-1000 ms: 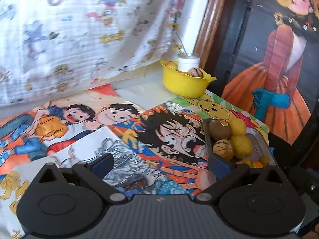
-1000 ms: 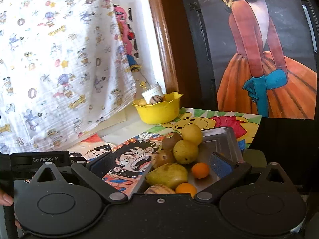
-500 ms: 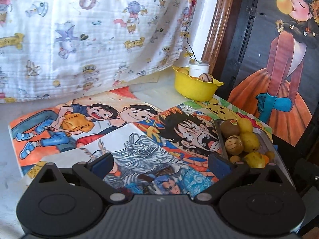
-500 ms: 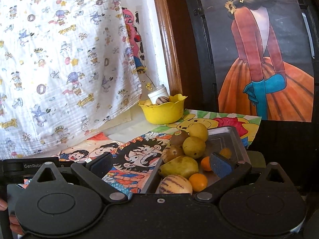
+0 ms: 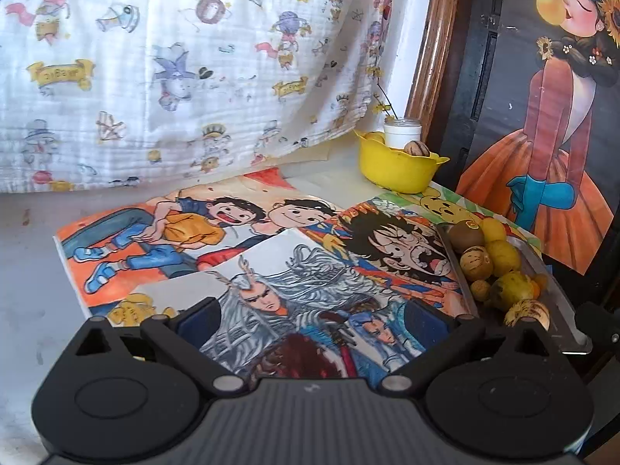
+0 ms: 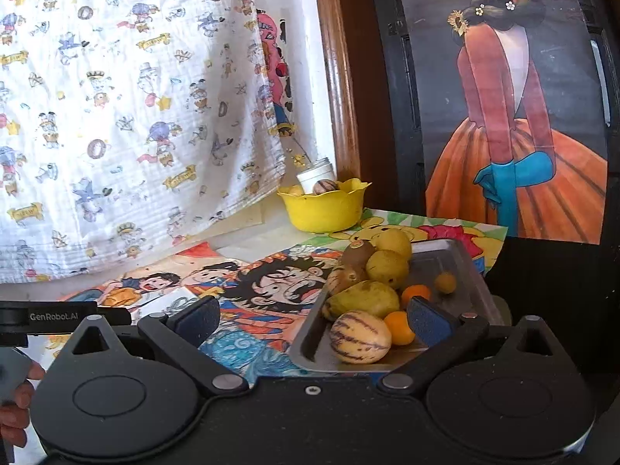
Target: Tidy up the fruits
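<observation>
One metal tray at 3 o'clock holds nine fruits: two striped melons, one pear, one kiwi, two yellow fruits, three oranges. One yellow bowl at 12 o'clock. Four drawings on the bench.

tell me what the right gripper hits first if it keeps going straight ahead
Probably the striped melon at the near end of the metal tray; it lies just ahead between the open jaws of the right gripper, though depth is hard to judge.
</observation>
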The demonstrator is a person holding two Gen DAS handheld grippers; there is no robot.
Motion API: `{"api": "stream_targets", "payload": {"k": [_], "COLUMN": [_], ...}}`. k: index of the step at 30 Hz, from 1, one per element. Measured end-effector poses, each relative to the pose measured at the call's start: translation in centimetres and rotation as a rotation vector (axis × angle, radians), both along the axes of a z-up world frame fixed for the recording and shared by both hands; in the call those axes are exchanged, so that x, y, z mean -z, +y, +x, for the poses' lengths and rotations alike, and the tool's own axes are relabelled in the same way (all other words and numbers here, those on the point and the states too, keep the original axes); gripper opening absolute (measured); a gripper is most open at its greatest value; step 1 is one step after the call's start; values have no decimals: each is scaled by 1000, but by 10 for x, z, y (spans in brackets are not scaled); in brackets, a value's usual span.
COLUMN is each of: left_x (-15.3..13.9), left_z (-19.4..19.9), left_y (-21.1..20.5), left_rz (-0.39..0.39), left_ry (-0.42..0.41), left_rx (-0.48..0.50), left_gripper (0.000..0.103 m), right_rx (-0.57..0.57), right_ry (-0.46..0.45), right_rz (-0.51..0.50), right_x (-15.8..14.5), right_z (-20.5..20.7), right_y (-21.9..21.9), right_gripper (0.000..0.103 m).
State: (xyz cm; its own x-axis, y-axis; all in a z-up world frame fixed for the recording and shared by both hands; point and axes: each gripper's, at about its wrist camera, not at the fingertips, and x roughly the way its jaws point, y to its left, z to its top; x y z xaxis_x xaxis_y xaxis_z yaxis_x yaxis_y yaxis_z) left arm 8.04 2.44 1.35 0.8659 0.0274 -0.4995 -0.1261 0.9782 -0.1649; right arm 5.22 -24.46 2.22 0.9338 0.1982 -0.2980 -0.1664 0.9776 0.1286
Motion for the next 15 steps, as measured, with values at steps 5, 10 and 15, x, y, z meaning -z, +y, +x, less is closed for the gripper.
{"api": "stream_targets", "payload": {"k": [5,10,15], "left_x": [3,7,10], "left_z": [-12,-23,-31], "left_y": [4,8,11], "left_rz": [20,32,48], "left_ry": [-15,-25,-34], "left_rx": [6,17,16], "left_gripper": [103,103,103], "right_rx": [-17,-15,-22], "right_ry": [-6,-11,-9], "right_rz": [-20,-37,-39], "right_x": [4,8,13], "right_z": [-9,-16,-21], "right_y": [9,14,16], "right_gripper": [102,102,102]}}
